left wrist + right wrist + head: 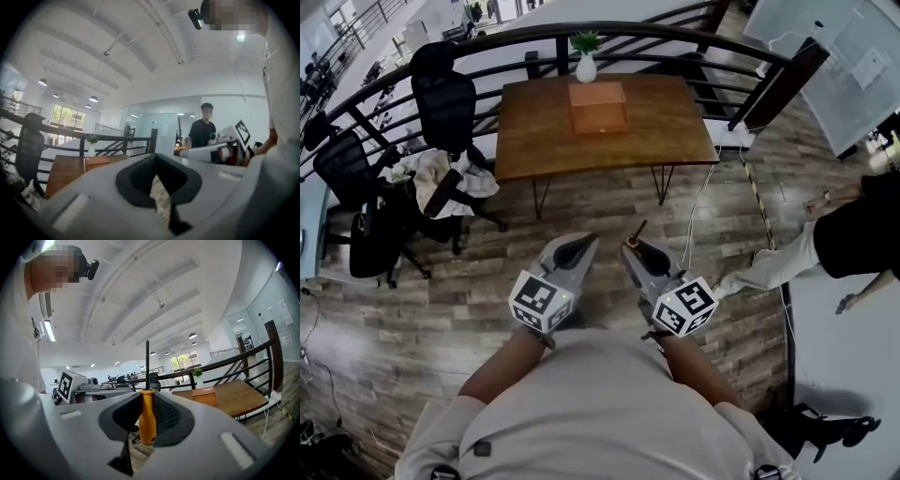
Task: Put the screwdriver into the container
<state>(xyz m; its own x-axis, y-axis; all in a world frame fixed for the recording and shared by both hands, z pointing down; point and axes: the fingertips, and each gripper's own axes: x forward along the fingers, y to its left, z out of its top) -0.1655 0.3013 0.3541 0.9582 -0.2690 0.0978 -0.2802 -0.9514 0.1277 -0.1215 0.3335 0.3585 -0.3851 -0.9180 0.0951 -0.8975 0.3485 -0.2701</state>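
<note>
My right gripper [634, 248] is shut on a screwdriver [147, 417] with an orange handle; its black shaft points up and away past the jaws. In the head view both grippers hover above the wood floor, close to my body, well short of the table. The left gripper [579, 246] is shut with nothing in it; in its own view the left gripper [157, 182] shows only floor through a thin slit. The container, an orange-brown box [598, 106], sits on the far middle of the wooden table [534, 141]. The box [205, 396] also shows ahead of the right gripper.
A white vase with a plant [586, 61] stands behind the box. A dark curved railing [609, 33] runs behind the table. Black office chairs [441, 103] with cloths stand at the left. Another person [853, 230] is at the right. A cable [698, 202] runs across the floor.
</note>
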